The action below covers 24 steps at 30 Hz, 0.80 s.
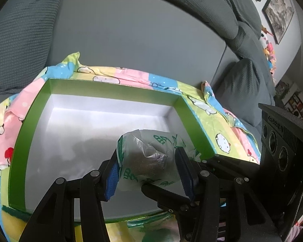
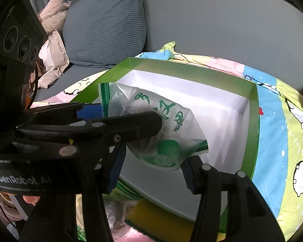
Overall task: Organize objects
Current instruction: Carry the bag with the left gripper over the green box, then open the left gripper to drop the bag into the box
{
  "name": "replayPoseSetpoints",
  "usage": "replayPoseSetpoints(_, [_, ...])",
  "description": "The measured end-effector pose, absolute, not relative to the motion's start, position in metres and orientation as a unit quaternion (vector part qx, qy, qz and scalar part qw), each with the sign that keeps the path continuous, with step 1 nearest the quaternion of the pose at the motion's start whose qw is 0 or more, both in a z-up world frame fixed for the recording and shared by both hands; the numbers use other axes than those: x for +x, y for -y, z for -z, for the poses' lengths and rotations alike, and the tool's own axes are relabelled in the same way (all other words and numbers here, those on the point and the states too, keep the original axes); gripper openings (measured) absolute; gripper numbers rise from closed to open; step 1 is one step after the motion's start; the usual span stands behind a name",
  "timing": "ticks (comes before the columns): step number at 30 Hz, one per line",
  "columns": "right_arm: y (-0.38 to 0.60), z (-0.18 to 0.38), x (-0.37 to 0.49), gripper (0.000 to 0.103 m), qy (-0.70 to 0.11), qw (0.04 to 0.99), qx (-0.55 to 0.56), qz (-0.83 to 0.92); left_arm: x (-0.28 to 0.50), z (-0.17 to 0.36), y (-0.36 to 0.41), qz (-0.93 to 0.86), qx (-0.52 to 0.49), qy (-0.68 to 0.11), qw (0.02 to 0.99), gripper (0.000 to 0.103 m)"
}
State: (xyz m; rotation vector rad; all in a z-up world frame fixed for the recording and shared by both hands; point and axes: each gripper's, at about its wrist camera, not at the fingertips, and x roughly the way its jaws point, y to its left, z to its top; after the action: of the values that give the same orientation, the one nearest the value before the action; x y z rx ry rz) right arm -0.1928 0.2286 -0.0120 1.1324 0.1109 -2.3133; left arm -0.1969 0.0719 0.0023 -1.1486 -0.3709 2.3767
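Tools [image 1: 149,169] [image 2: 151,167] grip bag [image 1: 151,157], seemingly clear of box [image 1: 20,133] walls.

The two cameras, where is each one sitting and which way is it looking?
Left wrist view: sits on the left gripper, looking down into the green box; its fingers squeeze the plastic bag, and the other gripper's body shows at the right edge.
Right wrist view: sits on the right gripper, facing the same box; it grips the bag's lower end, with the left gripper crossing in.
Shared: bag, box, cartoon sheet.
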Motion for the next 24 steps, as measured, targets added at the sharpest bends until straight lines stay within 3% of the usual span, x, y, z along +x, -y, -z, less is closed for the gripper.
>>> replayPoseSetpoints(24, [-0.229,0.0159,-0.2027,0.054,-0.015,0.258,0.463,0.848,-0.2006,0.0036,-0.0754,-0.856,-0.461,0.134,0.193,0.053])
